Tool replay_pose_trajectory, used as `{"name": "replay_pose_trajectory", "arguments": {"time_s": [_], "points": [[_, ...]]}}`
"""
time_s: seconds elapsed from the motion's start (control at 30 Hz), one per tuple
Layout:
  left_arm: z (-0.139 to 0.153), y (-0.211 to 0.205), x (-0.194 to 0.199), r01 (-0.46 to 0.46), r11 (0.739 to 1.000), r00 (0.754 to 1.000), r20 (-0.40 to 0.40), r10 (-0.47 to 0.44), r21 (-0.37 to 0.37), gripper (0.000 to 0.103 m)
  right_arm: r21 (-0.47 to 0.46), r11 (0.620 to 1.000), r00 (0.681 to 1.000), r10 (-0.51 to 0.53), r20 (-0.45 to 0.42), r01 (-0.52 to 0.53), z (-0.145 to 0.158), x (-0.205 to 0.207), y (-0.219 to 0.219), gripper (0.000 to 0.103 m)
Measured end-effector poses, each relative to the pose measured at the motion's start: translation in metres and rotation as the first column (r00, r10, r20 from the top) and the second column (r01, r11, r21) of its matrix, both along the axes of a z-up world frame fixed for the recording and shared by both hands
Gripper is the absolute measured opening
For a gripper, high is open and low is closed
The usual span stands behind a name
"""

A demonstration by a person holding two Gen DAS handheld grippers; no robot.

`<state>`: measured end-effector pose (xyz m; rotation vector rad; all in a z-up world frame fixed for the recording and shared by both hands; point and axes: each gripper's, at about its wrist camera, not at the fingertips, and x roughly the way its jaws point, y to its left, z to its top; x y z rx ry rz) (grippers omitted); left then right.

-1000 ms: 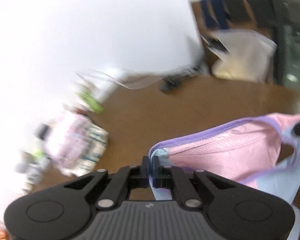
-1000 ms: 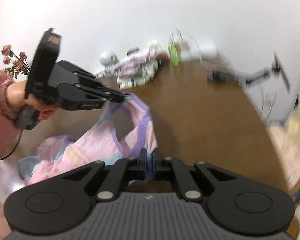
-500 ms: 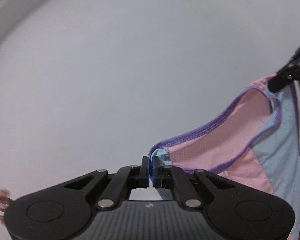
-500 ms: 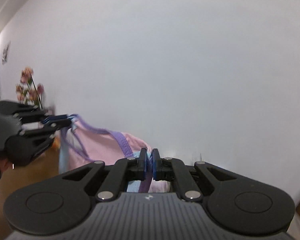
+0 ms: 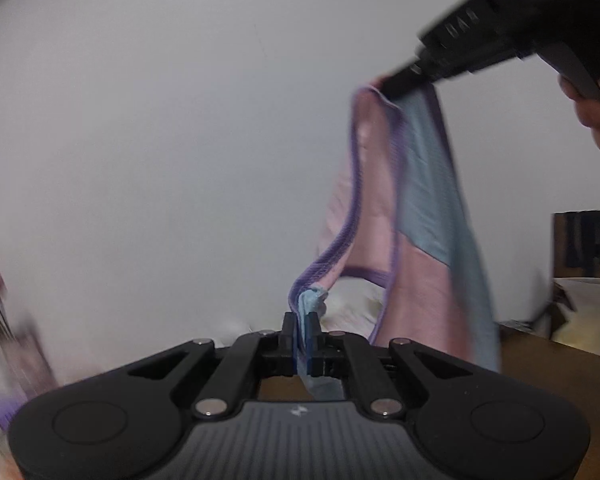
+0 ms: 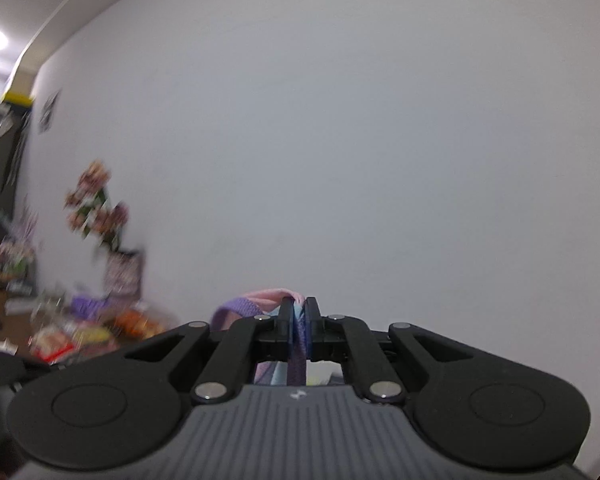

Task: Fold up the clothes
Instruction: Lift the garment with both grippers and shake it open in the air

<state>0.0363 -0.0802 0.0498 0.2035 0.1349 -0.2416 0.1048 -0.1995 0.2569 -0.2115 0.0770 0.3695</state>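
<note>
the left gripper [image 5: 301, 328], jaws opening slightly, pinches the pink-and-blue garment [image 5: 412, 216] by its purple-trimmed edge. the right gripper [image 6: 299, 316] clamps the opposite edge. garment hangs above the wooden table [image 5: 560, 364], before a bare wall.

**Both tongs pinched, one high, one low**

The left tongs [image 5: 301, 330] pointed about level, jaws easing apart with cloth between the pads. The right tongs [image 6: 299, 322] were clamped tight; from the left wrist view they hung higher, at upper right, gripped by a hand [image 5: 596, 116].
</note>
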Motion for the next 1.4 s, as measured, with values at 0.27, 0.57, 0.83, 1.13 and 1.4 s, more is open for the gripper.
{"name": "replay_pose_trajectory", "arguments": {"time_s": [0.27, 0.57, 0.83, 1.13, 1.4], "points": [[-0.051, 0.003, 0.009, 0.03, 0.99, 0.987, -0.152, -0.051, -0.136, 0.019, -0.101, 0.993, 0.997, 0.049, -0.06, -0.055, -0.054, -0.023, 0.03, 0.005], [-0.061, 0.033, 0.01, 0.126, 0.982, 0.965, -0.213, -0.155, -0.142, 0.019, -0.131, 0.986, 0.994, 0.092, -0.05, -0.098, -0.061, -0.041, 0.027, 0.005], [-0.068, 0.017, 0.017, 0.136, 0.989, 0.966, -0.215, -0.145, -0.06, 0.001, -0.133, 0.985, 0.993, 0.104, -0.05, -0.11, -0.062, -0.048, 0.017, 0.005], [0.011, 0.012, 0.011, -0.083, 0.985, 0.996, 0.047, 0.077, 0.15, 0.001, -0.05, 0.998, 0.998, 0.031, -0.063, -0.034, -0.047, -0.021, -0.002, 0.005], [0.12, 0.011, -0.014, -0.301, 0.919, 0.93, 0.29, 0.224, 0.256, 0.001, 0.08, 0.996, 0.999, 0.05, -0.002, -0.049, 0.019, -0.024, -0.022, 0.005]]}}
